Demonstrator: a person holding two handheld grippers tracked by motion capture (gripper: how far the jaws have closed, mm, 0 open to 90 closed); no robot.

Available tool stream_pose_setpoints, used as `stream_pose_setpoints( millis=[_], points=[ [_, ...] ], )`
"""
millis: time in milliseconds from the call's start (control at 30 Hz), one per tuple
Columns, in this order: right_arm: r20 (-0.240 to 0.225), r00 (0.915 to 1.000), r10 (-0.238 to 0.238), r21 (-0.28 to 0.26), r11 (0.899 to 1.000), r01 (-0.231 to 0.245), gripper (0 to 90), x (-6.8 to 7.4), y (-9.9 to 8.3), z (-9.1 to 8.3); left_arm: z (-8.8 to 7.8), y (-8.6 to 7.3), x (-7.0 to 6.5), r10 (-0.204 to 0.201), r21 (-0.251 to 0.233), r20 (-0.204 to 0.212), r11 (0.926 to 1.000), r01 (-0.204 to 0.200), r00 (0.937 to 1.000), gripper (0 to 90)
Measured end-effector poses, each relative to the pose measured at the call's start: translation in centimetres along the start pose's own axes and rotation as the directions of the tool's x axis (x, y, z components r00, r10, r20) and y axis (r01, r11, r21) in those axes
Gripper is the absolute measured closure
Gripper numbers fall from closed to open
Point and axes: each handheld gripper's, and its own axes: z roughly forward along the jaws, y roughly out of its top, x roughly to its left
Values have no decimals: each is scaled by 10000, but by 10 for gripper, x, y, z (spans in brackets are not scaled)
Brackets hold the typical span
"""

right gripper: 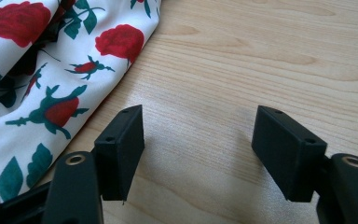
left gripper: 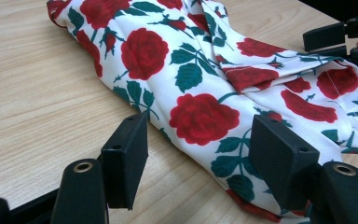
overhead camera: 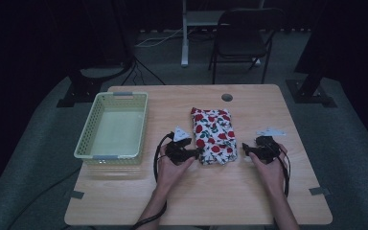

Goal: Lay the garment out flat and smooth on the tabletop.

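**rigwatcher:** From my remote feed, the left gripper (overhead camera: 197,153) and right gripper (overhead camera: 246,151) are all black, each with a grey three-cornered plate on top.

**benchbot42:** Same here. My close-ups show chunky rectangular black pads (left gripper: 125,158) with small screw holes, brass-ringed holes lower down. Black cable (overhead camera: 157,160) loops off the left one. Forearms bare, no sleeves.
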Motion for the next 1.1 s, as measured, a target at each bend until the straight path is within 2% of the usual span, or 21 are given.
stream_pose_setpoints(
  millis=[200,333,467,567,800,900,1100],
  points=[
    [-14,10000,-10,11,10000,10,319,0,0,0,-3,1,-4,74,-246,152,9997,-70,9999,390],
    [47,10000,41,57,10000,-41,279,0,0,1,2,1,-6,159,22,290,9999,-160,9995,390],
    [88,9999,86,75,9999,-86,277,-1,0,1,1,2,-4,-1,-43,391,10000,2,9992,390],
    [88,9999,90,74,9999,-91,277,-1,0,1,1,2,-3,-235,-36,661,9997,238,9975,390],
    [84,9998,195,53,9998,-195,274,-2,0,1,-4,8,-6,-48,-70,630,10000,53,9980,390],
    [53,9997,226,46,9997,-227,274,-2,0,0,-7,13,-7,95,-259,462,9996,-83,9989,390],
    [39,9997,237,43,9997,-237,274,-2,0,0,-7,20,-11,256,-179,429,9995,-249,9988,389]
  ],
)
